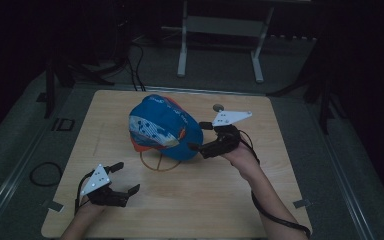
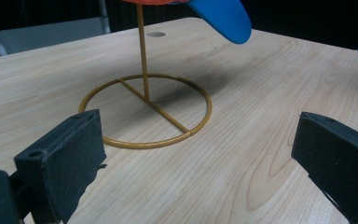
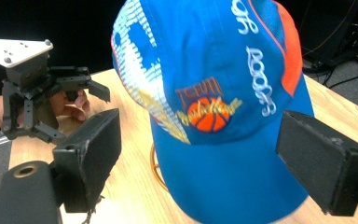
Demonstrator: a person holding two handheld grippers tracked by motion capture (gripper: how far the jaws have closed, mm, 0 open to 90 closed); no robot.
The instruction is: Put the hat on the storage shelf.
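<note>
My right gripper (image 1: 203, 136) had its jaws spread wide with nothing clamped, and the brim of the cap (image 1: 164, 127) lay just ahead of them, untouched. From that gripper's own camera the cap (image 3: 214, 93) filled the space beyond the jaws: bright blue, an orange panel along one side, white lettering, a pale patterned patch, and an orange basketball emblem on the front. It sat atop a thin yellow wire stand (image 1: 157, 162) on the wooden table (image 1: 230, 200). My left gripper (image 1: 127, 177) rested well apart from the cap, jaws also open and empty, with the stand's ring base (image 2: 145, 110) just beyond them.
</note>
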